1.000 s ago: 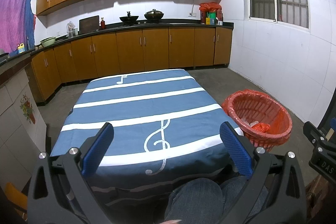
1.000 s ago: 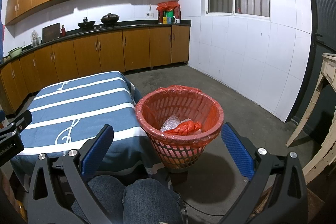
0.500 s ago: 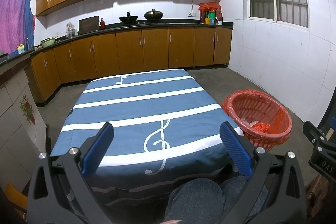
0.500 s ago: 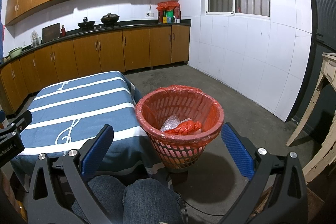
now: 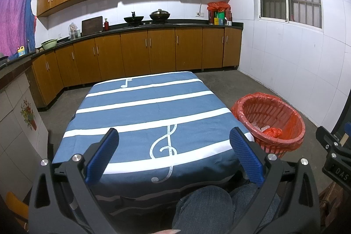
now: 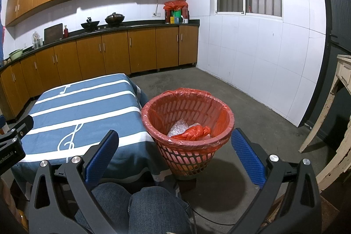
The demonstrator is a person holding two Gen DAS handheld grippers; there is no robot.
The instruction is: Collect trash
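Nearest, the left gripper [image 5: 174,152] is hanging with its blue-padded jaws spread wide over the blue-and-white striped tablecloth [image 5: 140,111], holding nothing. The right gripper [image 6: 175,152] is gaping just as wide and empty, and is the nearer one to the red mesh waste basket lined with a red plastic bag [image 6: 187,122], which is standing on the floor just beside the table's right edge. Crumpled red and clear plastic trash [image 6: 190,131] is lying inside it. No loose trash is showing on the cloth.
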